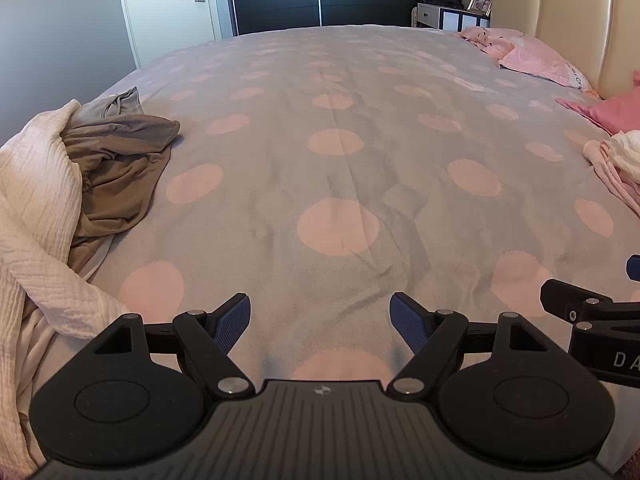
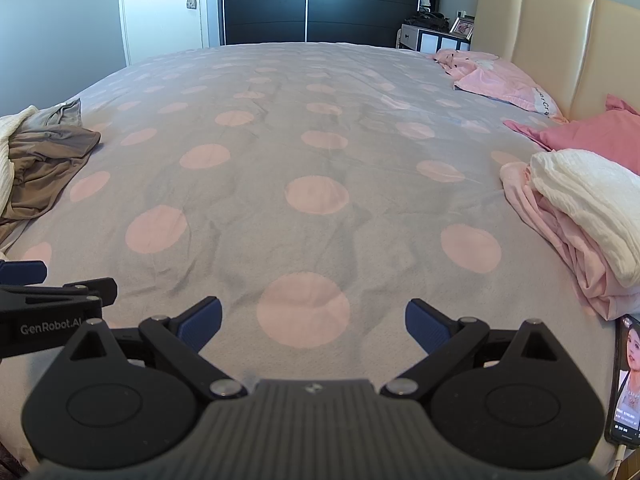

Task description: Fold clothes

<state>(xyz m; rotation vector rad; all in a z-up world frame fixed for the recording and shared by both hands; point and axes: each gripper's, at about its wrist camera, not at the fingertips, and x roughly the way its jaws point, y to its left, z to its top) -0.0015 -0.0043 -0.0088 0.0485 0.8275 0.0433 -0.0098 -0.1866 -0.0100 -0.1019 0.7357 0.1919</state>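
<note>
The clothes lie in two groups at opposite sides of the bed. At the left edge sits an unfolded heap: a cream textured garment (image 1: 36, 216) draped down the near left side, with a crumpled brown garment (image 1: 120, 160) lying against it and a grey garment (image 1: 124, 102) bunched just beyond, at the heap's far end. At the right edge, near the head of the bed, a folded stack holds a white folded garment (image 2: 588, 200) resting on top of a pale pink folded garment (image 2: 560, 252).

Between the two groups the grey bedspread with pink dots (image 1: 340, 160) stretches flat, lightly wrinkled.

The left claw (image 1: 320, 322) hovers over the near middle of the bed with its blue pads spread wide and nothing between them. The right claw (image 2: 314, 322) hangs just to its right, likewise spread wide and empty. Each one shows at the edge of the other's view.

A phone (image 2: 626, 380) with a lit screen lies at the near right edge of the bed, just below the folded stack. Farther right, pink pillows (image 2: 508, 80) rest against a cream padded headboard (image 2: 540, 40). At the far side of the room stand a dark wardrobe (image 2: 312, 4), a white door (image 2: 160, 8) and a bedside cabinet (image 2: 432, 40).
</note>
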